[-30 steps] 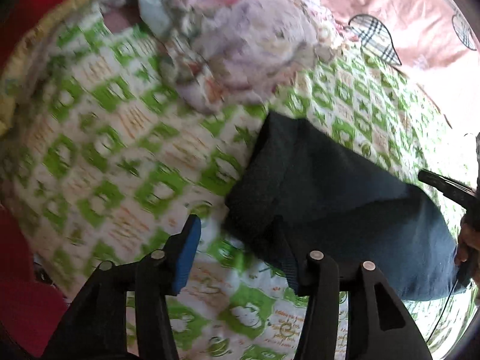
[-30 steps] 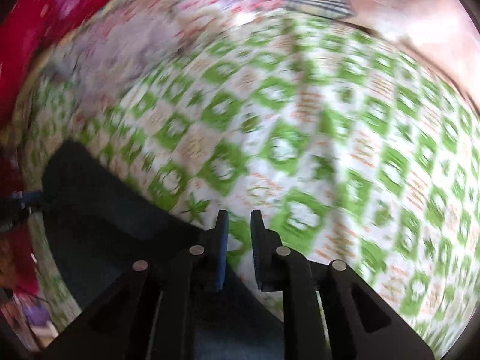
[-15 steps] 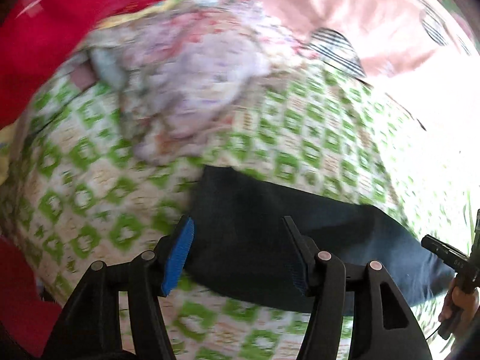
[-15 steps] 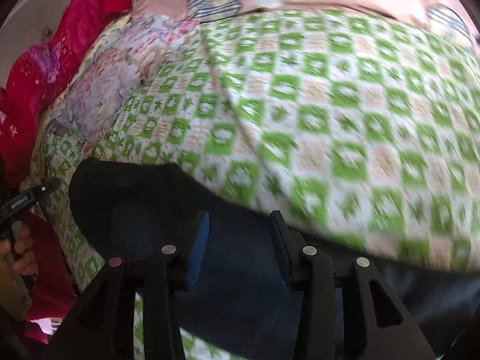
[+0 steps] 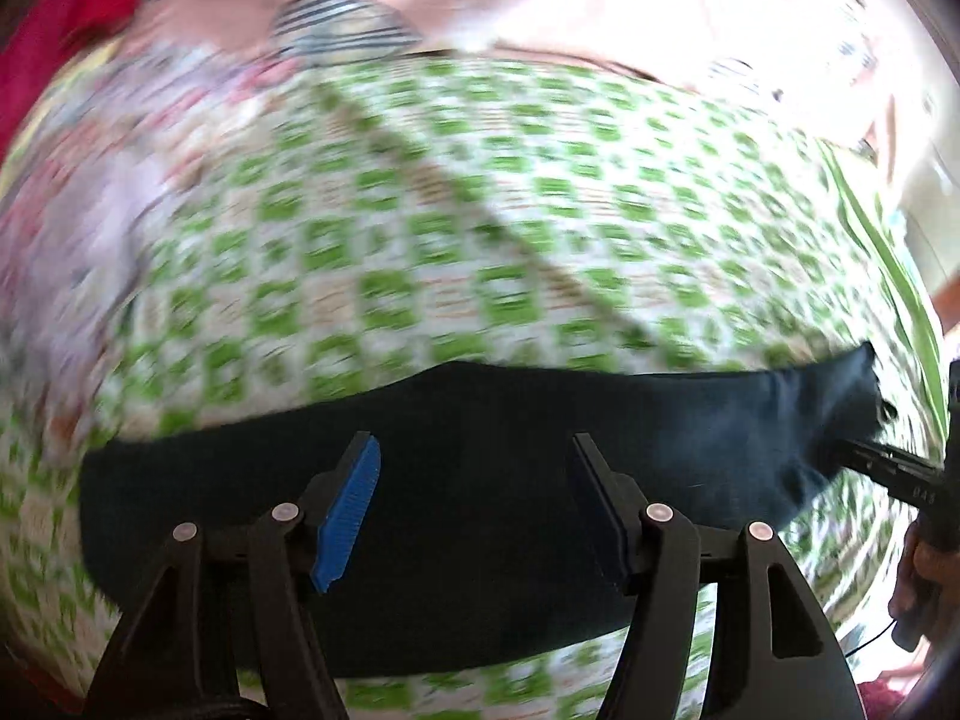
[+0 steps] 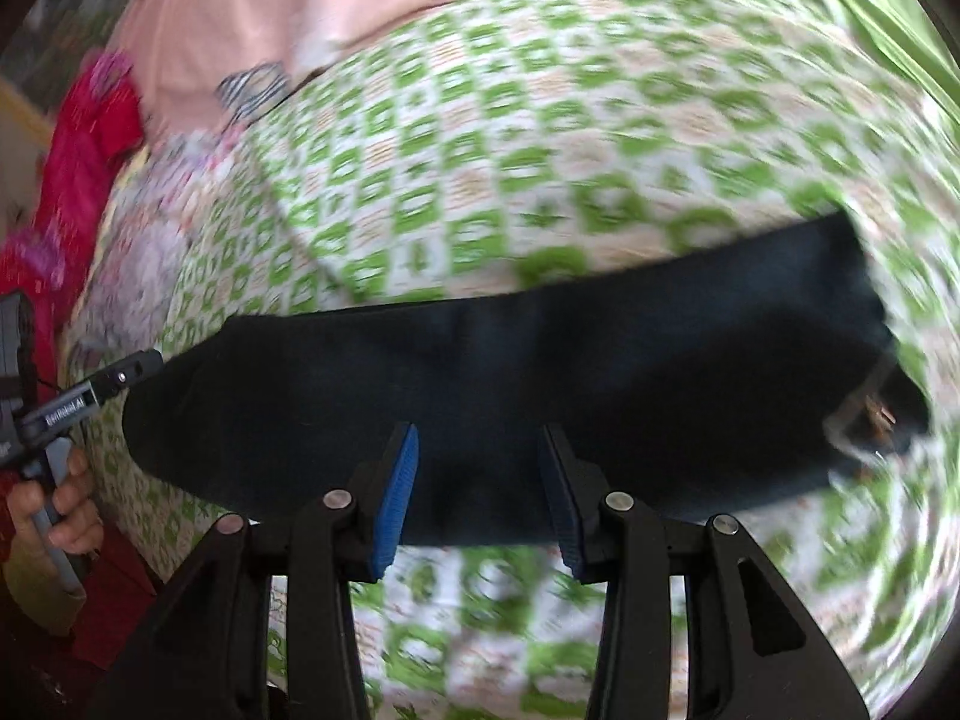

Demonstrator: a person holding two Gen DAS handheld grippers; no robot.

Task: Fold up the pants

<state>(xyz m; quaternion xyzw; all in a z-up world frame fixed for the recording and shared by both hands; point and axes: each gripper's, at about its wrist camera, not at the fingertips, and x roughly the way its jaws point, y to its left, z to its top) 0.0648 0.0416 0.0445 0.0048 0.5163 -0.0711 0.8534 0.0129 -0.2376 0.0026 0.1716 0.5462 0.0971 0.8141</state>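
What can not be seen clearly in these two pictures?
- Bedsheet print: smeared by motion blur in both views.
- Near edge of the pants, left wrist view: hidden behind the left tongs.
- Metal detail at the pants' end, right wrist view: blurred, too small to identify.

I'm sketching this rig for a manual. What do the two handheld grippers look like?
Both are black plastic. The left gripper and right gripper each have two fingers with ribbed blue pads and round silver pivot pins. From the side, the left one shows a grey handle, a small white printed label and a thin black cable.
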